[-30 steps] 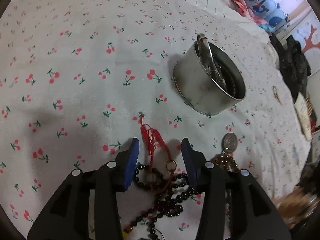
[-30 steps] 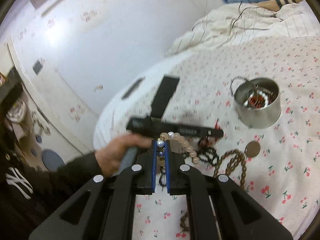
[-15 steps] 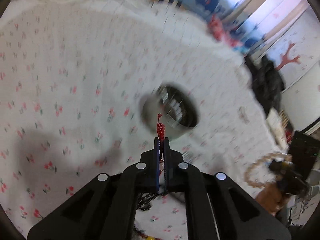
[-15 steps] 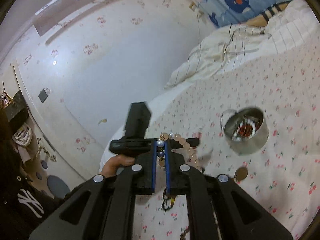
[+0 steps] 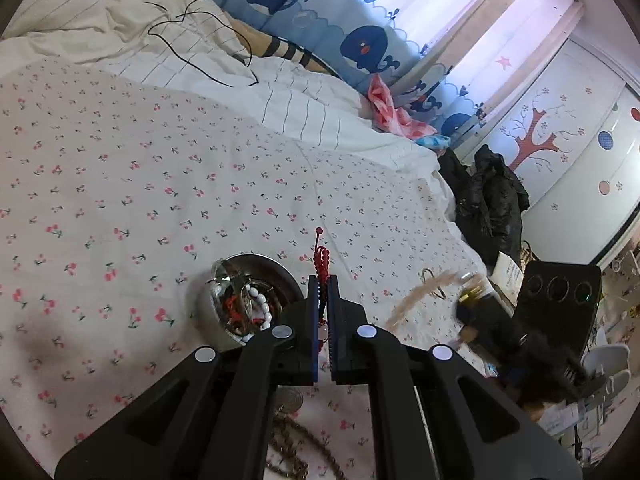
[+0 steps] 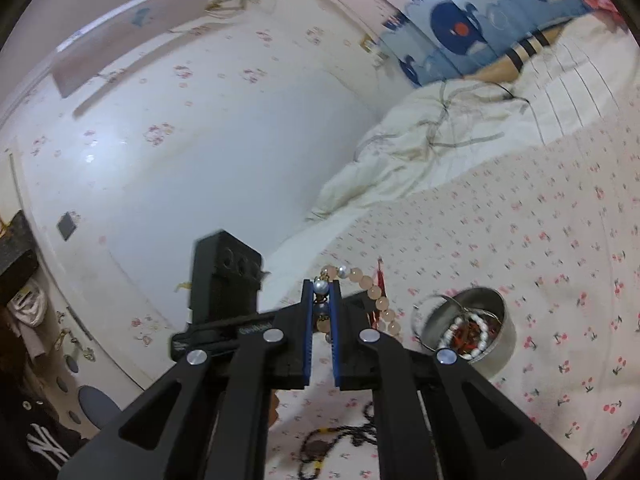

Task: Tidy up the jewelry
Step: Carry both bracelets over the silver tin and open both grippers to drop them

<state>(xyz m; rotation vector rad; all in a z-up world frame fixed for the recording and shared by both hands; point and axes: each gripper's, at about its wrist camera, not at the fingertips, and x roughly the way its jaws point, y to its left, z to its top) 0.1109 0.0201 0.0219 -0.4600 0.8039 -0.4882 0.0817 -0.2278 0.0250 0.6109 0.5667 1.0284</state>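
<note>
My left gripper (image 5: 323,280) is shut on a red knotted cord (image 5: 320,258) whose end sticks up past the fingertips, held high above the bed. A round metal tin (image 5: 224,316) sits below and left of it, with white beads and red pieces inside. My right gripper (image 6: 321,286) is shut on a pale pink bead bracelet (image 6: 370,292) with pearl beads, lifted above the bed. The tin (image 6: 492,344) lies to its lower right in the right wrist view. The right gripper and blurred bracelet (image 5: 420,296) show in the left wrist view.
The bed has a cherry-print sheet (image 5: 120,200) and a rumpled white duvet (image 5: 160,40) at the back. A brown bead strand (image 5: 296,448) and a coin (image 5: 290,400) lie under the left gripper. Dark beads (image 6: 320,448) lie below the right gripper. Black bags (image 5: 492,208) stand beside the bed.
My left gripper closed on the red cord and lifted it off the sheet, well above the tin. My right gripper rose higher with the bracelet still clamped.
</note>
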